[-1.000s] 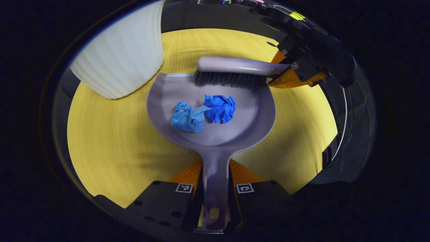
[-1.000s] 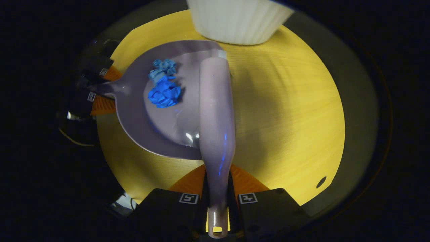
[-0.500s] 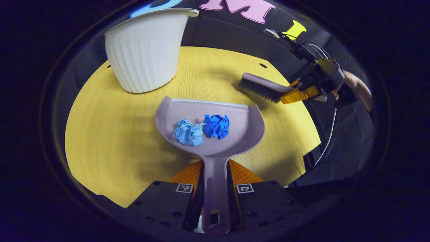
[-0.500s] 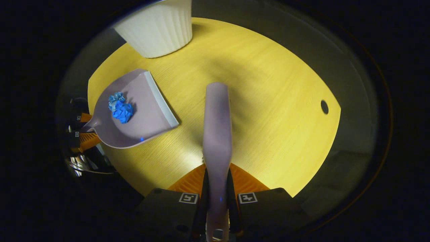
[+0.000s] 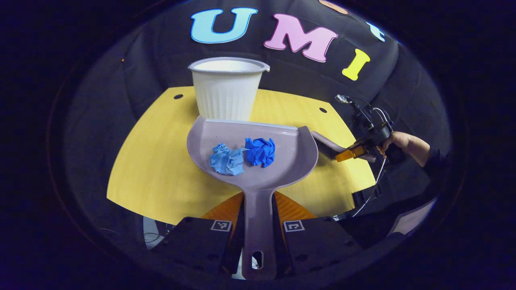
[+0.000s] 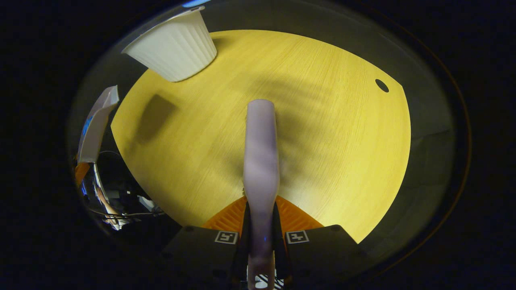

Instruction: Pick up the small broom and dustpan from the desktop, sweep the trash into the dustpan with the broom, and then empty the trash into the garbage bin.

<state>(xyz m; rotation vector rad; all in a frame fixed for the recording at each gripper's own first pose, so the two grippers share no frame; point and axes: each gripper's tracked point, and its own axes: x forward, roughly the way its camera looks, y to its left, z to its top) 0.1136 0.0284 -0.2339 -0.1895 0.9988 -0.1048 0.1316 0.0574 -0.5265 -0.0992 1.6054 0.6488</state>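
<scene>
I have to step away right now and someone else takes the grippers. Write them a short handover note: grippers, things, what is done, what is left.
Left gripper: shut on the dustpan handle, pan lifted above the table, level.
Right gripper: shut on the broom handle, held over the table.
Two blue paper wads lie in the pan.
White bin stands upright at the table's far side, just beyond the pan.
Done: sweeping.
Left: tip the wads into the bin.

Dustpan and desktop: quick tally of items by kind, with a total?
Paper wads in the dustpan: 2, light blue wad, dark blue wad
dustpan: 1
broom: 1
garbage bin: 1
Total: 5
</scene>
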